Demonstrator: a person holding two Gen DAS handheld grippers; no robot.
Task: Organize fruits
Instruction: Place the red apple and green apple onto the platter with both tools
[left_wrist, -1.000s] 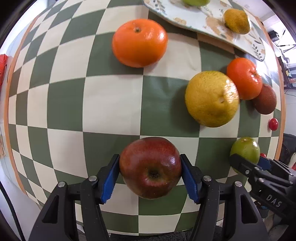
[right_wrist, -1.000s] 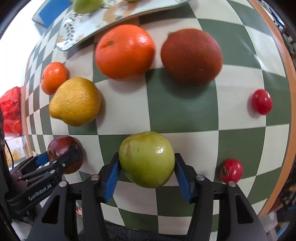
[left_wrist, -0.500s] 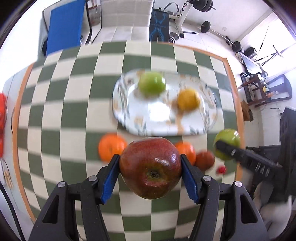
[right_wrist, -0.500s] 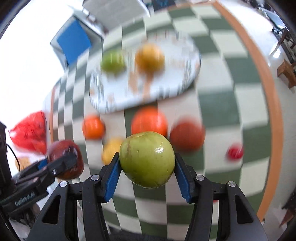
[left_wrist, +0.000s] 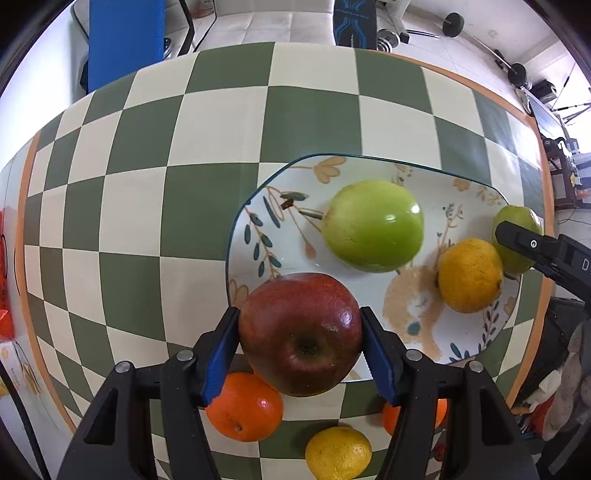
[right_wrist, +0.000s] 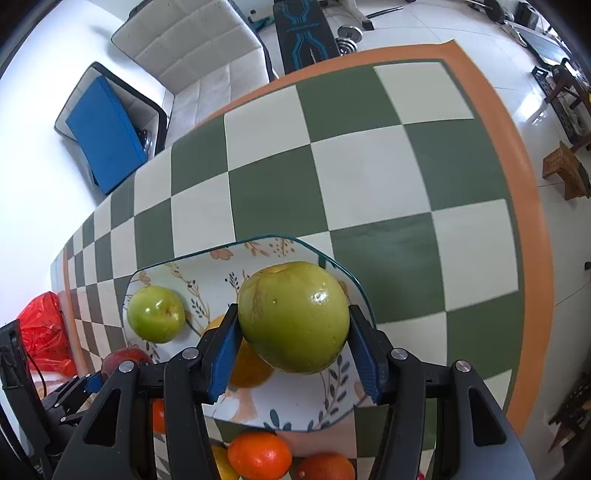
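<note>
Two fruits on the plate (left_wrist: 258, 236): green apple (left_wrist: 373, 225), lemon (left_wrist: 469, 275).

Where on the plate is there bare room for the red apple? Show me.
Bare patch: the plate's near-left part, between its left rim and the green apple, just beyond the red apple in the left gripper. Crowded: the right side, where a lemon sits and the right gripper brings its green apple.

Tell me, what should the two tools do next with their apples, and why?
Probably lower both onto the plate and let go. The left tool grips a red apple over the plate's near edge, the right tool a green apple above it; a pear and lemon already lie there.
</note>
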